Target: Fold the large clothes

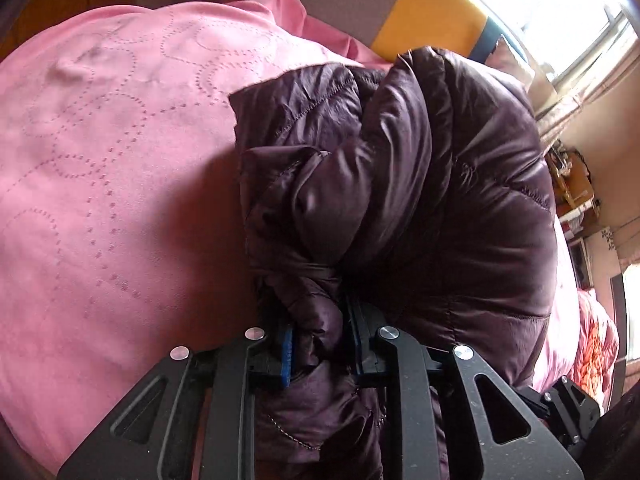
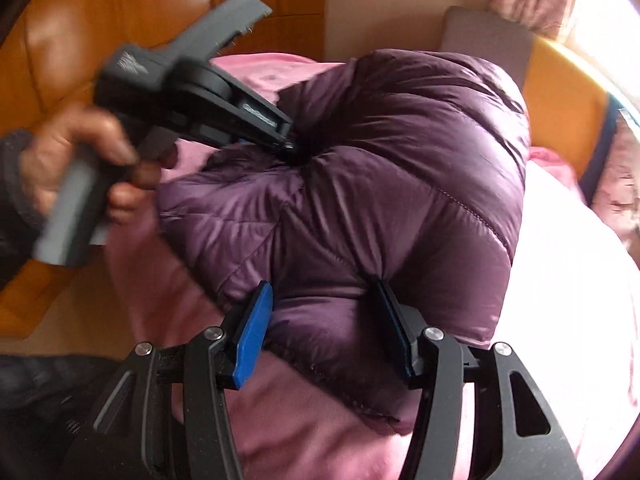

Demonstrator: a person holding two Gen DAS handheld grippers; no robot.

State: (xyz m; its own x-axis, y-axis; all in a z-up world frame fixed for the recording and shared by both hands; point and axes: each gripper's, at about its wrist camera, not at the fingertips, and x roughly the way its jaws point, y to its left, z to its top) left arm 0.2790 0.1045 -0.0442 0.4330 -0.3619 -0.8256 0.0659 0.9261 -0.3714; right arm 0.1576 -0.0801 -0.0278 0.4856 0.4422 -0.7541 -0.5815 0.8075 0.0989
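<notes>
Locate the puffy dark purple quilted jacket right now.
The puffy dark purple quilted jacket lies bunched on the pink bedspread, centre in the right wrist view, with both grippers' jaws closed on its near edge.

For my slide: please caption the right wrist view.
Both hand-held grippers pinch a purple puffer jacket on pink bedding.

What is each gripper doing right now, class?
Left gripper: closed on a bunched fold of the purple jacket.
Right gripper: closed on the jacket's puffy edge.

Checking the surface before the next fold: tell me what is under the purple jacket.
The purple jacket lies on a pink bedspread, visible all around it. Whatever lies directly beneath the jacket is covered.
</notes>
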